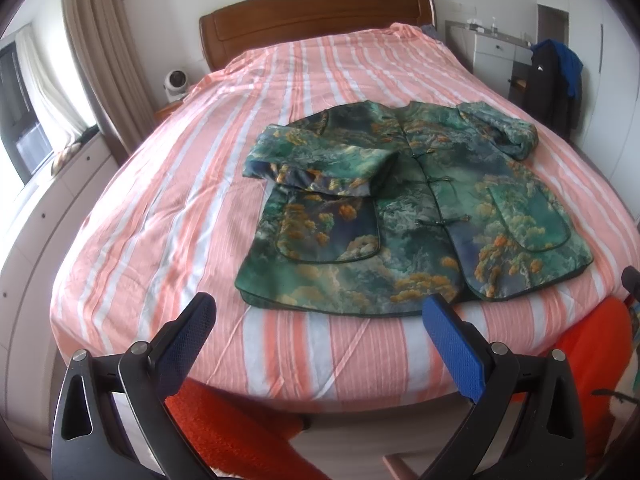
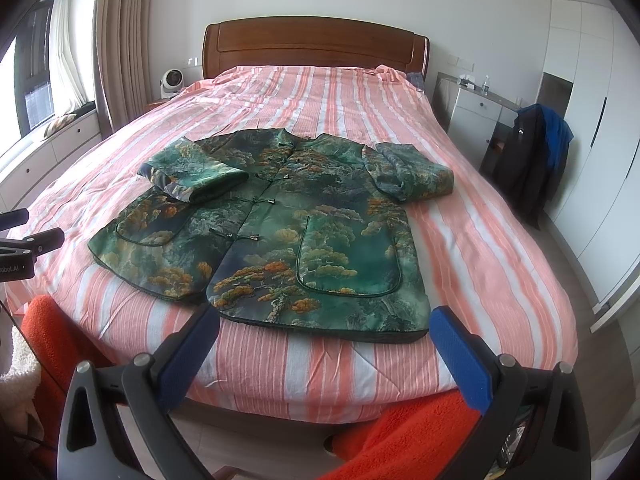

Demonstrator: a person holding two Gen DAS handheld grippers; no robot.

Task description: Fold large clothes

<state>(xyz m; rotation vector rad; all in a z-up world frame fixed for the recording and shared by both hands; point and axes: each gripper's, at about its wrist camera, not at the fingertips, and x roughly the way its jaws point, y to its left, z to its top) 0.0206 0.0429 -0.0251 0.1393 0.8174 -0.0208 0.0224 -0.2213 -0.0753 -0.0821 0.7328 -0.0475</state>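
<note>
A green jacket [image 1: 400, 204] printed with trees and orange foliage lies flat, front up, on the pink-and-white striped bedspread [image 1: 168, 216]. Its frog buttons are fastened and both sleeves are folded in near the shoulders. My left gripper [image 1: 320, 308] hovers open over the bed's foot edge, just short of the jacket's hem, with nothing between its blue pads. The same jacket [image 2: 288, 224] fills the middle of the right wrist view, where my right gripper [image 2: 324, 320] also stands open at the hem and holds nothing. The left gripper's body [image 2: 24, 248] shows at the left edge.
A wooden headboard [image 2: 316, 44] closes the far end. A small fan [image 2: 171, 80] sits on the left nightstand, a white dresser [image 2: 476, 116] and a chair draped with dark and blue clothes [image 2: 536, 152] stand right. Orange fabric [image 2: 404, 436] lies below the bed's foot.
</note>
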